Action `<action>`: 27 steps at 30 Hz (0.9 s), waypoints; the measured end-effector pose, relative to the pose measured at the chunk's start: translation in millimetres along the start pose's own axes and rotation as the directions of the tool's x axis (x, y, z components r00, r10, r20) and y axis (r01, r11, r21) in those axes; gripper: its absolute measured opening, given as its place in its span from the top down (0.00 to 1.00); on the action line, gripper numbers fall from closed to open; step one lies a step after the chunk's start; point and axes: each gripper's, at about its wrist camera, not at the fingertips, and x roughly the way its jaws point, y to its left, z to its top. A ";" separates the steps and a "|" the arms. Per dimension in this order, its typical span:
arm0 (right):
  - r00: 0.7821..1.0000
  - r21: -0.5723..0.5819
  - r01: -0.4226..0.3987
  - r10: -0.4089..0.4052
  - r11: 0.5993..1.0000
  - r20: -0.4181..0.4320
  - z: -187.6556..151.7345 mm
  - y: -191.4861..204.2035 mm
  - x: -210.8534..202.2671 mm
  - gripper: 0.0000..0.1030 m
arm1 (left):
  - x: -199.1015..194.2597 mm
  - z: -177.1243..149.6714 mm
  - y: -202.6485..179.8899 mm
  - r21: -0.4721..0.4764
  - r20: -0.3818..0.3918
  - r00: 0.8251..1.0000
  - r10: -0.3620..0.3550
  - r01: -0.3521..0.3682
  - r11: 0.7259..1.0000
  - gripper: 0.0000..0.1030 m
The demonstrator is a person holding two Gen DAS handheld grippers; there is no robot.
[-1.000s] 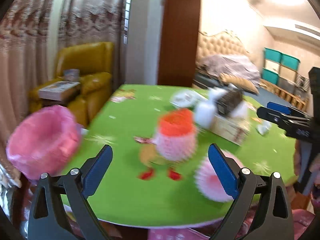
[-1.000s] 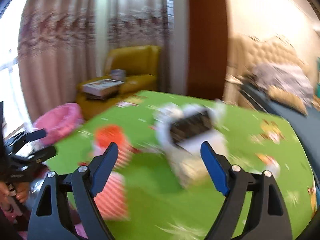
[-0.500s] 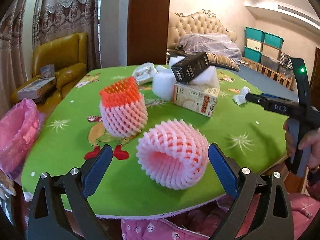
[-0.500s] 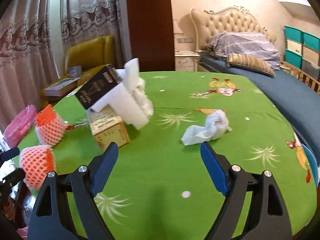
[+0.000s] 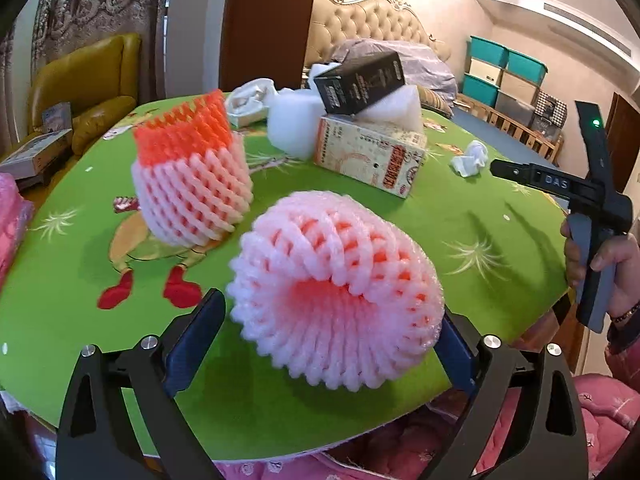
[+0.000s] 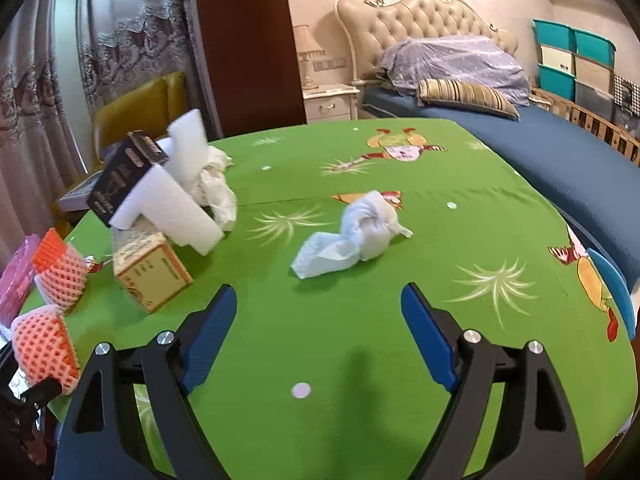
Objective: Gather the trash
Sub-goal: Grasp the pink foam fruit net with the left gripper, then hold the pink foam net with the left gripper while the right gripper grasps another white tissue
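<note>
Since half a second ago the left gripper (image 5: 328, 344) has been pushed closer, so the pink foam fruit net (image 5: 336, 300) is now bracketed by its spread jaws; no squeeze is seen, nothing is grasped; the net lies on its side at the near edge of the green tablecloth (image 5: 64, 312), mouth toward the camera; a second foam net with orange rim (image 5: 192, 184) stands upright behind it, apart; the printed carton (image 5: 370, 160) carries a black box (image 5: 360, 78); foam is judged very light, soft and springy, best pinched across the collapsed wall or rim.

Right wrist view: the right gripper (image 6: 320, 336) hangs released above the cloth, short of the crumpled tissue (image 6: 352, 236); the tissue is judged weightless and limp, best taken at the bulky knot; white foam blocks (image 6: 176, 208) lean on the carton at left.
</note>
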 end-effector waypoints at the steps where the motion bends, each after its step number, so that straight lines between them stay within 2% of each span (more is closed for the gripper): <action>1: 1.000 0.010 -0.001 0.002 1.000 -0.002 2.5 -2.4 1.8 0.21 | -1.6 0.1 -1.4 0.007 0.005 1.000 -0.007 0.006 1.000 0.26; 4: 1.000 0.014 0.024 -0.024 1.000 -0.004 10.7 -6.9 6.1 0.21 | -8.9 0.8 -7.1 0.037 0.034 0.999 0.003 -0.005 0.999 0.38; 6: 1.000 0.031 0.026 -0.026 0.999 -0.003 18.2 -10.8 10.3 0.21 | -13.9 2.1 -9.6 0.052 0.057 0.998 0.012 -0.015 0.999 0.42; 8: 0.999 0.042 0.033 -0.033 0.999 -0.014 26.7 -12.9 17.2 0.22 | -21.2 3.4 -11.5 0.063 0.077 0.997 0.014 -0.019 0.998 0.43; 12: 0.996 0.022 0.078 -0.077 0.997 -0.050 38.9 -9.9 37.7 0.30 | -29.4 5.3 -13.6 0.074 0.104 0.994 0.020 -0.028 0.997 0.43; 15: 0.990 0.034 0.102 -0.098 0.994 -0.105 43.8 -11.0 56.7 0.40 | -30.8 4.0 -13.5 0.082 0.108 0.994 0.034 -0.043 0.996 0.43; 17: 0.984 0.036 0.113 -0.107 0.993 -0.146 45.3 -11.2 67.3 0.51 | -30.8 3.3 -10.7 0.077 0.109 0.993 0.041 -0.049 0.996 0.43; 21: 0.983 0.039 0.119 -0.113 0.992 -0.144 42.7 -11.9 64.9 0.73 | -30.7 2.8 -8.5 0.063 0.106 0.993 0.049 -0.056 0.996 0.43; 23: 0.989 0.031 0.093 -0.089 0.995 -0.120 38.3 -10.0 55.3 0.77 | -32.5 3.0 -8.9 0.059 0.112 0.992 0.058 -0.065 0.996 0.43; 27: 0.995 -0.044 0.044 -0.048 0.998 -0.091 21.3 6.6 30.1 0.79 | -36.5 2.4 -7.4 0.051 0.123 0.990 0.075 -0.081 0.995 0.43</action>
